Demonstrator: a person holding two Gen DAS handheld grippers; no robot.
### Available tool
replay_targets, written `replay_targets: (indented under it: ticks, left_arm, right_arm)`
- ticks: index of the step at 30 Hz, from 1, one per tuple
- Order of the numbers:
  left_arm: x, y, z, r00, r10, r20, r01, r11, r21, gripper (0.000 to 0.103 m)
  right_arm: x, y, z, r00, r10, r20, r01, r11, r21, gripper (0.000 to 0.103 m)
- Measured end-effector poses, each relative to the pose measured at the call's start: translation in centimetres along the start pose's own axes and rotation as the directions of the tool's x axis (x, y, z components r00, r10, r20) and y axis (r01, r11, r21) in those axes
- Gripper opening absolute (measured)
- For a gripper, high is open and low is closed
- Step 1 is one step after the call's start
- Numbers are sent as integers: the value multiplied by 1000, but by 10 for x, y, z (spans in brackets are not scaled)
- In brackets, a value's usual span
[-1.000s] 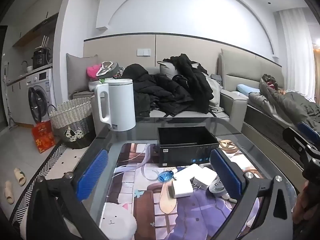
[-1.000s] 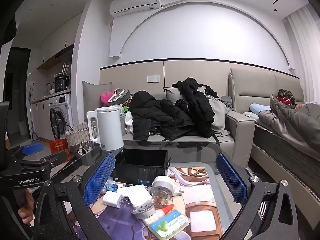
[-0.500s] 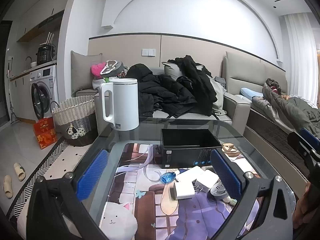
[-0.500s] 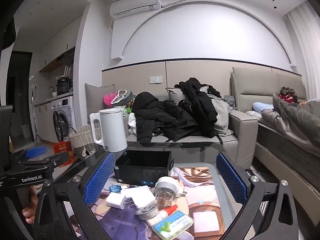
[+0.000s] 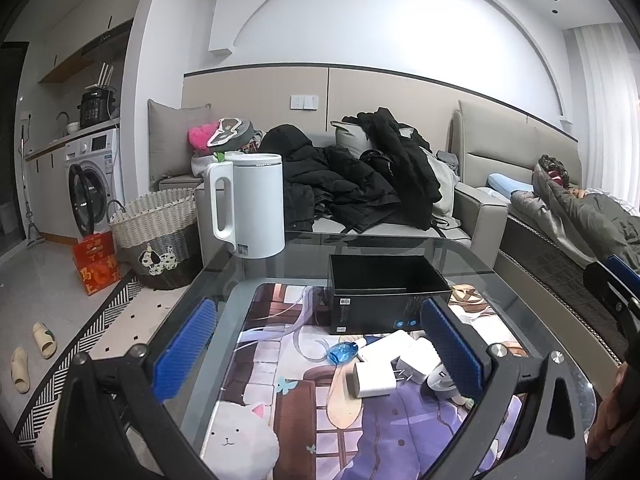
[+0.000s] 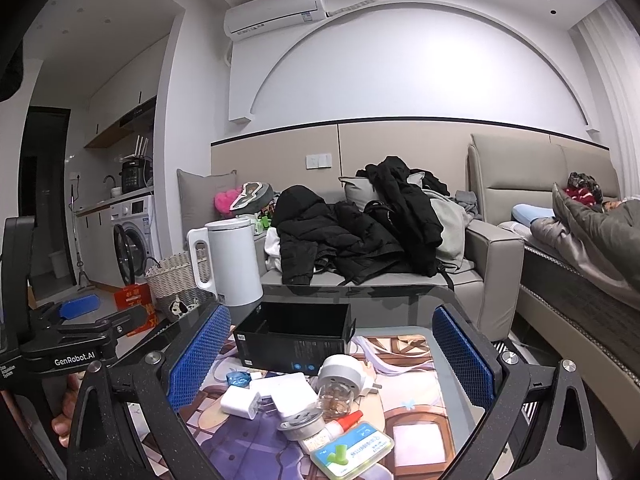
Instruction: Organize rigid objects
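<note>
Grippers, left [image 5: 320,354] and right [image 6: 328,362], stay wide open and empty, now nearer the box [image 6: 294,340]; chargers [image 6: 262,394] unmoved.

A white kettle [image 5: 250,206] stands at the far left corner of the glass table [image 5: 400,246]. Behind the table is a grey sofa [image 5: 474,210] with black coats [image 5: 352,178] piled on it and a pink thing [image 5: 199,136] at its left end. On the floor to the left stand a woven basket [image 5: 158,236] and, just beside it, a red box [image 5: 96,266]. A washing machine [image 5: 94,184] is further left. Two slippers [image 5: 32,354] lie on the floor. An air conditioner [image 6: 276,12] hangs on the wall.
</note>
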State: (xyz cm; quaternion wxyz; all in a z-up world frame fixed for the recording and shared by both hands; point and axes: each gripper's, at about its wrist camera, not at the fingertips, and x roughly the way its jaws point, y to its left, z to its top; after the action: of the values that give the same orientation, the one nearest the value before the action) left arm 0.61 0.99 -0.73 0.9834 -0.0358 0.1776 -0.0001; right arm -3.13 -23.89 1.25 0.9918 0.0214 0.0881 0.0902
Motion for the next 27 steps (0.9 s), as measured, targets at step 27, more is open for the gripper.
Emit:
replay_targets:
  ticks: [27]
  left_arm:
    - [-2,1,3,1000,15,21,-14,1000,-6,103]
  right_arm:
    - [-3,0,9,999,21,48,-20,1000,-22,103]
